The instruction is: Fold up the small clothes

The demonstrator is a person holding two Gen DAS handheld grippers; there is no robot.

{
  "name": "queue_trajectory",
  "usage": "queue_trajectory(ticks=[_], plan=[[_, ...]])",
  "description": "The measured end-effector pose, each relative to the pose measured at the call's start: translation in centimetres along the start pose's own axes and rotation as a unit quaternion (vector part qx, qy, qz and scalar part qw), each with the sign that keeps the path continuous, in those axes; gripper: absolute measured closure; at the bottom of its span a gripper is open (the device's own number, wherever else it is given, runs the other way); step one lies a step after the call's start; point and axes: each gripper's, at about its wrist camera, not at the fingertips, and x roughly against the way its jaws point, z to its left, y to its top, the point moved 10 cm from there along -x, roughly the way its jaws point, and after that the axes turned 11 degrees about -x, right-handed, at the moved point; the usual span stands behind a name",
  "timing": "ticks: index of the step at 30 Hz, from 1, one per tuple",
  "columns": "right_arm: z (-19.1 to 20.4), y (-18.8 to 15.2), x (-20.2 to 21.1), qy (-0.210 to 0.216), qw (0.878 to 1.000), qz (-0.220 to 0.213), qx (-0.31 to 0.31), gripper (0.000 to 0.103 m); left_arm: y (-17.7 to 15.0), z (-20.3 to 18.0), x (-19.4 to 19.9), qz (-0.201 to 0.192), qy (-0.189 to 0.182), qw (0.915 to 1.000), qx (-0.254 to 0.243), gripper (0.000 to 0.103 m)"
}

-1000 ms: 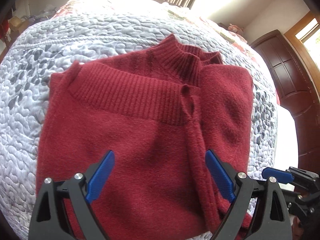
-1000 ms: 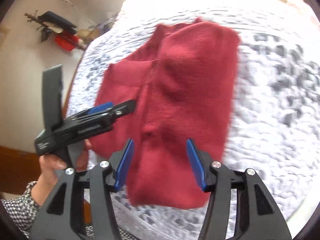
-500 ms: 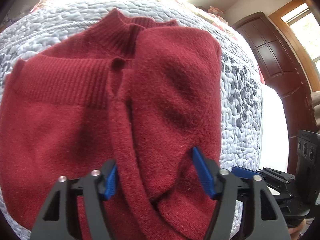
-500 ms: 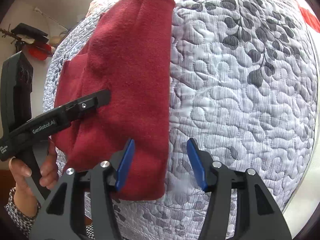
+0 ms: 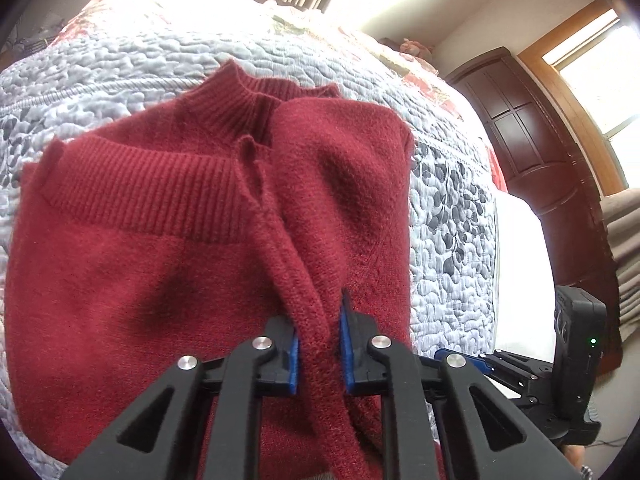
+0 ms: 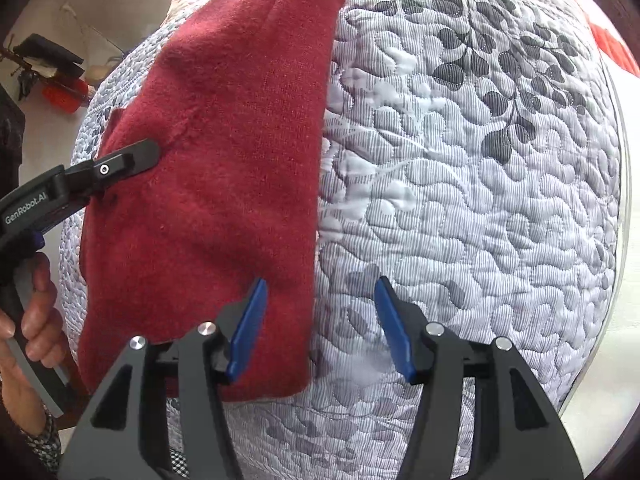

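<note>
Right of the red sweater (image 6: 224,168), the quilted bedspread (image 6: 480,200) lies bare (ample room for a claw). On the sweater's other side, the left claw (image 5: 318,344) and a hand (image 6: 28,320) crowd the approach.

- "GenRobot.AI" stood in white letters on the black body of the left gripper (image 6: 132,160), seen in the right wrist view.

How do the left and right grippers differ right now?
The left gripper is shut on a ridge of the red sweater; the right gripper is open and holds nothing. The left sits over the sweater's middle; the right straddles its edge and the quilt. Both have blue-padded black fingers.
</note>
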Motion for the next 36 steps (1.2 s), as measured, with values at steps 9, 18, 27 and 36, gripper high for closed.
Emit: queue_trajectory(ticks=[9, 18, 27, 36], plan=[[3.2, 0.0, -0.5, -0.021, 0.999, -0.021, 0.038, 0.042, 0.4, 1.5, 2.7, -0.016, 0.005, 0.9998, 0.006, 0.088], [7.2, 0.4, -0.7, -0.011, 0.997, -0.031, 0.065, 0.040, 1.1, 3.1, 6.6, -0.025, 0.012, 0.9994, -0.020, 0.088], [11.9, -0.1, -2.3, 0.008, 0.996, -0.019, 0.087, 0.040, 0.4, 7.7, 9.4, -0.022, 0.032, 0.9991, -0.013, 0.088], [17.5, -1.8, -5.2, 0.025, 0.993, 0.004, 0.111, 0.040, -1.2, 13.1, 9.7, -0.006, 0.042, 0.9989, 0.021, 0.088]])
